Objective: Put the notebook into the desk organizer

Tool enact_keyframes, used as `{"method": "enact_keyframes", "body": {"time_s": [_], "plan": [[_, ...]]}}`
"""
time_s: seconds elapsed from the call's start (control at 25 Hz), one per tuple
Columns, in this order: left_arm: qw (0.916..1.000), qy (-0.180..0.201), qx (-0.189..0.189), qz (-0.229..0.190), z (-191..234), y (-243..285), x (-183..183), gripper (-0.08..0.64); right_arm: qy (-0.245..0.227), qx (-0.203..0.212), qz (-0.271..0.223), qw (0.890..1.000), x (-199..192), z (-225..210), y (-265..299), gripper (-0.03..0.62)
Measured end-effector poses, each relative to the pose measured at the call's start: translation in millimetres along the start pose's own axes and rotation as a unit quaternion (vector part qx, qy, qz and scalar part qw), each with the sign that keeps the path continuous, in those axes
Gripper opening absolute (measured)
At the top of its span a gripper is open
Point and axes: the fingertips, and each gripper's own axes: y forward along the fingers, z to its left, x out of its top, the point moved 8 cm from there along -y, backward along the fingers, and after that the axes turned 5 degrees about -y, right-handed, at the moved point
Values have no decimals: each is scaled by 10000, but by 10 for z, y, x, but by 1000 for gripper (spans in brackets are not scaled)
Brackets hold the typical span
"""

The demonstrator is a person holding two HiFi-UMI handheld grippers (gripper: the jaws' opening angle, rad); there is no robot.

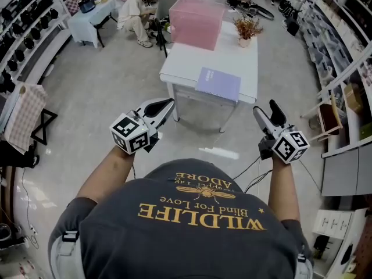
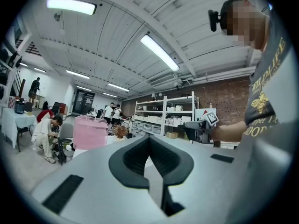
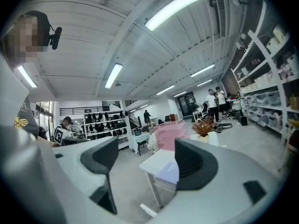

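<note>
A lavender notebook (image 1: 218, 83) lies flat on the near edge of a white table (image 1: 192, 60). The desk organizer (image 1: 196, 22), a pink translucent box, stands at the table's far end. I hold both grippers in the air in front of the table, well short of it. My left gripper (image 1: 167, 103) is shut with nothing between its jaws, which meet in the left gripper view (image 2: 149, 141). My right gripper (image 1: 267, 110) stands open and empty. In the right gripper view (image 3: 147, 148) the notebook (image 3: 169, 171) and the organizer (image 3: 170, 135) show between the jaws.
A small pot of dried flowers (image 1: 247, 29) stands beside the organizer. Shelving racks (image 1: 343, 51) line the right wall and another rack (image 1: 23, 22) the left. A person (image 1: 138, 13) crouches by a small blue-draped table (image 1: 93, 19) at the back left.
</note>
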Motion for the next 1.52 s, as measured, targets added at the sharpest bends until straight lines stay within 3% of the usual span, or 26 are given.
{"method": "enact_keyframes", "body": {"time_s": [0.24,0.44,0.72,1.0,1.2,1.36,1.52], "plan": [[9989,-19,450,112,-189,25,-36,0,411,326,-27,9986,-126,-313,20,360],[9981,-73,585,190,-221,151,-48,0,729,426,88,9964,-247,-544,100,360],[9988,-234,412,122,347,307,-6,1,987,304,259,9943,-369,-623,597,360],[9990,-292,-328,-75,1719,639,142,0,779,-485,390,9950,-336,-565,1613,360],[9937,-265,-1067,202,2634,906,434,0,1016,-1308,322,9857,-224,-469,2155,360],[9895,-331,-1381,279,3083,1121,526,0,1325,-1737,359,9752,-262,-510,2408,360],[9857,-395,-1587,396,3244,1386,494,0,1667,-2053,459,9633,-379,-665,2374,360]]}}
